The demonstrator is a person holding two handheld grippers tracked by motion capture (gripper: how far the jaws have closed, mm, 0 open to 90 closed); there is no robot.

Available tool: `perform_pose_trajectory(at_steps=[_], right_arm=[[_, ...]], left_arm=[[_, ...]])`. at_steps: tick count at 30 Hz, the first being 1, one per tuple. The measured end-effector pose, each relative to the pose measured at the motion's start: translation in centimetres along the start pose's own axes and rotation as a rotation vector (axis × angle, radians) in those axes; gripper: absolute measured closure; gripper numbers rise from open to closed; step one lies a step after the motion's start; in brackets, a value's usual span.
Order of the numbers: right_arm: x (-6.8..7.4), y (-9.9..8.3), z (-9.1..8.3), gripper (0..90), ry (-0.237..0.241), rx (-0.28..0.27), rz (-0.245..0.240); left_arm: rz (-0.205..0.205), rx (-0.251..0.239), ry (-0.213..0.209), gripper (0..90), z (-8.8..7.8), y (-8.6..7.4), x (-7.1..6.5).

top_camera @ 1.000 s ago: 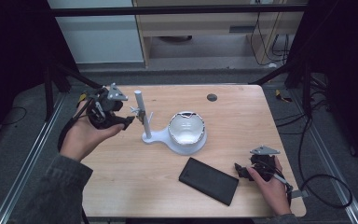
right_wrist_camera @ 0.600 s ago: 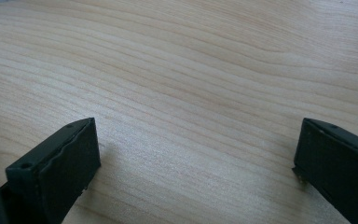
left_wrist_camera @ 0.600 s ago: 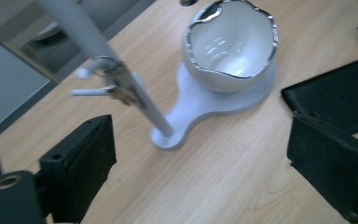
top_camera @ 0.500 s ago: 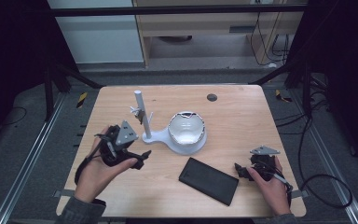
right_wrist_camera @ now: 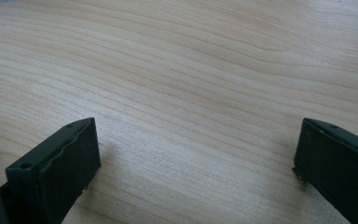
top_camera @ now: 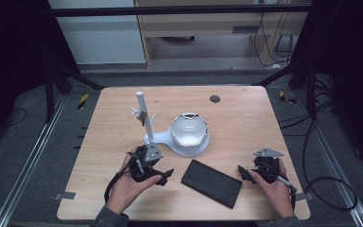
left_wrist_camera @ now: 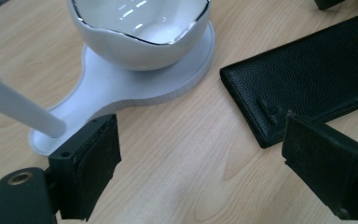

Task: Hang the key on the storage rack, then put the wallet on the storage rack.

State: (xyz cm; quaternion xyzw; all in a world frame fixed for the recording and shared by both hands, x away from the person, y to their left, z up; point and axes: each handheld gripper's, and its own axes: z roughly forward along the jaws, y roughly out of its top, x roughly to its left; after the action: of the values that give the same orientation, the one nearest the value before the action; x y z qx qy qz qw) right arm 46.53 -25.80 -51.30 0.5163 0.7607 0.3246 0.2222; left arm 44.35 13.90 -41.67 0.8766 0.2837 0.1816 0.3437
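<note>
A black leather wallet (top_camera: pixel 211 183) (left_wrist_camera: pixel 307 74) lies flat at the table's front middle. Behind it a white stand (top_camera: pixel 163 138) (left_wrist_camera: pixel 121 88) carries a white bowl (top_camera: pixel 189 130) (left_wrist_camera: pixel 140 28) and an upright pole (top_camera: pixel 144 113) (left_wrist_camera: pixel 14 105). My left gripper (top_camera: pixel 163 176) (left_wrist_camera: pixel 209 158) sits low over the table, just left of the wallet and in front of the stand's base. Its jaws have just been opening and now stand wide, with bare wood between them. My right gripper (top_camera: pixel 244 174) (right_wrist_camera: pixel 193 163) rests right of the wallet, open over bare table.
The wooden table (top_camera: pixel 246 123) has a small dark round hole (top_camera: pixel 214 99) near its back edge. Metal rails run along both sides. A cabinet and cables lie on the floor beyond the table.
My left hand has come down from beside the pole at the back left to the table's front, close to the wallet, and its jaws stand wider. The right hand has kept still.
</note>
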Motion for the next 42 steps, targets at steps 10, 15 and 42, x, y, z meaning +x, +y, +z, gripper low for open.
perform_pose_trajectory(at_steps=[10,15,42], right_arm=[[0.1,-0.1,-3.0,16.1,-0.016,-0.098,-0.001],[0.9,-0.3,-4.2,21.0,-0.015,-0.124,-0.045],[2.9,-0.3,-4.2,46.5,0.026,-0.116,-0.169]], left_arm=[[-0.041,-0.024,-0.071,11.4,3.5,-2.9,-2.3],[-0.042,0.012,-0.077,16.5,4.1,-3.4,-2.7],[0.056,0.128,-0.109,89.5,5.6,-3.0,-4.0]])
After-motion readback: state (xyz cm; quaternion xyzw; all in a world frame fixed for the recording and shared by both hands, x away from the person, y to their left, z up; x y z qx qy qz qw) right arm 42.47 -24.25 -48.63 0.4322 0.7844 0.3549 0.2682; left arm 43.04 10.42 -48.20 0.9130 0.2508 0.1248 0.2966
